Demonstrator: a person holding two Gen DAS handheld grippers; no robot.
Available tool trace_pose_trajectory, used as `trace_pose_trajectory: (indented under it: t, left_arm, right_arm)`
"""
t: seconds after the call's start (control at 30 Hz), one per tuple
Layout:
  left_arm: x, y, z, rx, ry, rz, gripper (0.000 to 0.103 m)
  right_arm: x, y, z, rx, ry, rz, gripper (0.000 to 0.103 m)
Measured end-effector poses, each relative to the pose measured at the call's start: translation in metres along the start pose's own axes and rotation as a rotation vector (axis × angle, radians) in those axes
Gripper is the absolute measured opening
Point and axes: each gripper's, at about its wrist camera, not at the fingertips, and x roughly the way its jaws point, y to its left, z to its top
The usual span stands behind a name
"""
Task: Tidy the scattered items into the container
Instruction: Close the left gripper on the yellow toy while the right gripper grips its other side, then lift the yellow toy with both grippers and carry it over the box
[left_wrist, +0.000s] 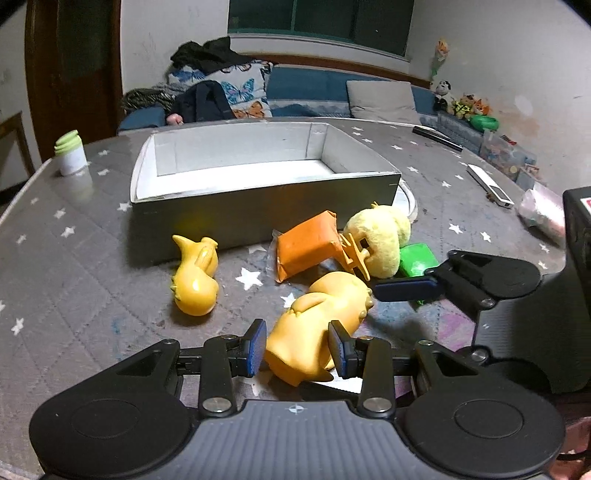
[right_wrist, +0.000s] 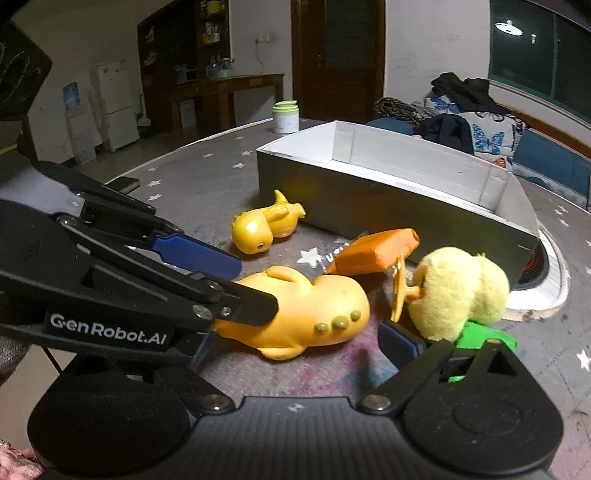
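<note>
A large yellow rubber toy (left_wrist: 314, 325) (right_wrist: 306, 314) lies on the grey star-patterned table. My left gripper (left_wrist: 297, 347) (right_wrist: 221, 288) has a pad on each side of its rear end, closed on it. A smaller yellow toy (left_wrist: 195, 277) (right_wrist: 264, 227) lies to the left. An orange packet (left_wrist: 306, 249) (right_wrist: 373, 254), a yellow plush chick (left_wrist: 380, 240) (right_wrist: 458, 288) and a green block (left_wrist: 417, 260) (right_wrist: 484, 338) lie near the grey box (left_wrist: 258, 218) (right_wrist: 369, 199). My right gripper (right_wrist: 295, 350) is open; its right finger (right_wrist: 397, 343) is beside the plush.
A white jar with a green lid (left_wrist: 71, 155) (right_wrist: 285, 116) stands at the table's far left. A white remote (left_wrist: 489, 184) and a plastic bag (left_wrist: 541, 212) lie to the right. A sofa with cushions (left_wrist: 332, 96) is behind the table.
</note>
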Motion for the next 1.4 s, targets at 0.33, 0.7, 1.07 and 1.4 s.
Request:
trace_pose_trajectory:
  t: [0.33, 0.7, 1.07, 1.4]
  left_arm:
    - [0.007, 0.011, 0.010, 0.007, 0.038, -0.066, 0.041]
    - [0.014, 0.007, 0.022, 0.114, 0.061, -0.124, 0.040]
    - [0.033, 0.012, 0.030, 0.088, 0.091, -0.211, 0.043]
    - [0.006, 0.012, 0.048, 0.074, 0.028, -0.225, 0.042]
  right_arm:
    - [0.003, -0.005, 0.004, -0.007, -0.001, 0.026, 0.092]
    - [0.008, -0.010, 0.008, -0.053, 0.007, 0.035, 0.092]
    - [0.012, -0.013, 0.005, -0.046, -0.001, 0.015, 0.091]
    - [-0.013, -0.016, 0.018, -0.046, -0.060, 0.014, 0.090]
